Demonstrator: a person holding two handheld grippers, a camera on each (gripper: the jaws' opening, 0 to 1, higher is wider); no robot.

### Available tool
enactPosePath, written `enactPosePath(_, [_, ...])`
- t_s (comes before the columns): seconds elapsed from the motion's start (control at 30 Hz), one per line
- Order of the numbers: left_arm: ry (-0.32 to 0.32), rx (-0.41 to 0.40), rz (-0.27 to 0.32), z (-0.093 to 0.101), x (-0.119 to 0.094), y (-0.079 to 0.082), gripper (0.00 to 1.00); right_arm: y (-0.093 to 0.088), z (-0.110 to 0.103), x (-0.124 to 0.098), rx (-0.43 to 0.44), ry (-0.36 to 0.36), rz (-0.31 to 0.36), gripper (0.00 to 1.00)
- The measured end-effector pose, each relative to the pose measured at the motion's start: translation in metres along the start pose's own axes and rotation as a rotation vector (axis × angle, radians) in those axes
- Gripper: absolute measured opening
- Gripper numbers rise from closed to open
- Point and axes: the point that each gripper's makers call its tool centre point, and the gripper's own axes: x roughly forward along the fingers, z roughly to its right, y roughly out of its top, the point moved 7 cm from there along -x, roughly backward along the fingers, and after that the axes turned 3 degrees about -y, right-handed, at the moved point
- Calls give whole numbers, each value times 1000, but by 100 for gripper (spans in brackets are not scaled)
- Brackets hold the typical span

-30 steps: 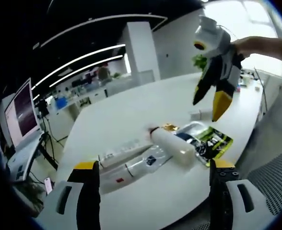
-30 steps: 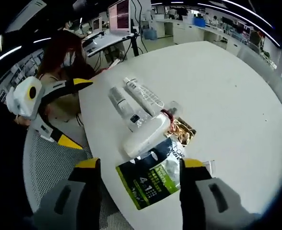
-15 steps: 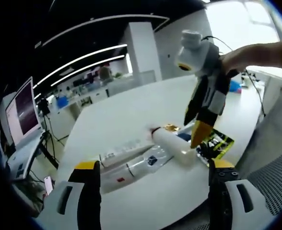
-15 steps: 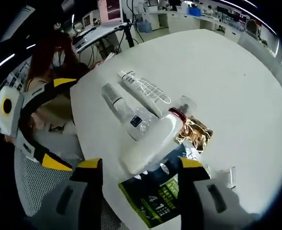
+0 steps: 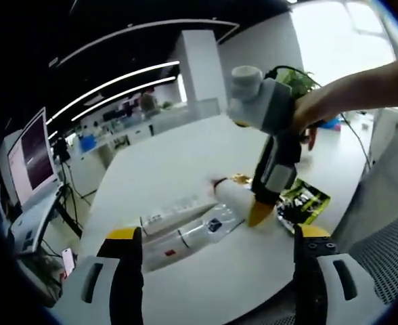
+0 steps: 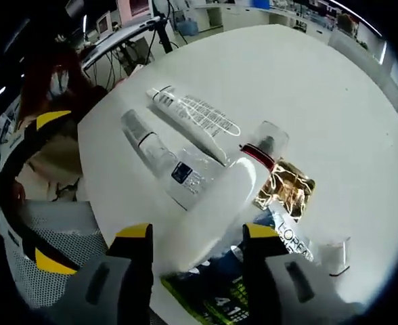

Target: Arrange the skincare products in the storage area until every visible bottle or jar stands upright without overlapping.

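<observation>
The left gripper view looked from beyond the near edge of the white table [image 5: 185,162], fairly low and at some remove, facing across the tabletop toward the far office benches and a bright window. The right gripper view looked steeply down from close above the same near edge of the table [image 6: 321,88], its own jaws framing the products.

Both views shared the cluster by that edge: the white bottle [image 5: 236,196] [image 6: 216,203] lying on its side, the two tubes [image 5: 179,233] [image 6: 162,145] beside it, and the green sachet [image 5: 307,200] [image 6: 219,301]. The left gripper view also caught the right gripper [image 5: 260,213] from the side, and the right gripper view caught the left gripper [image 6: 43,189] at its left margin.
</observation>
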Motion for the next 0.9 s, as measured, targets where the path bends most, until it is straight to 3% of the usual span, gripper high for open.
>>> enactPosePath(0.07, [-5,1,1,1,0,0,90,1,3,3,-28,-37,-6,53])
enactPosePath(0.17, [-9,-4,5,1,0,1,90,5,3,6,-9,-32,-7,48])
enactPosePath(0.37, [-8,-5,3,1,0,0,89,6,3,13,-12,-52,-53,48])
enactPosePath(0.57, [-7,-1,3,0,-1,0,89,4,8,8,29,-24,-77,43])
enactPosePath(0.9, [-17,5,-4,1,0,-1,88,-7,23,-1,-20,-38,-194,37])
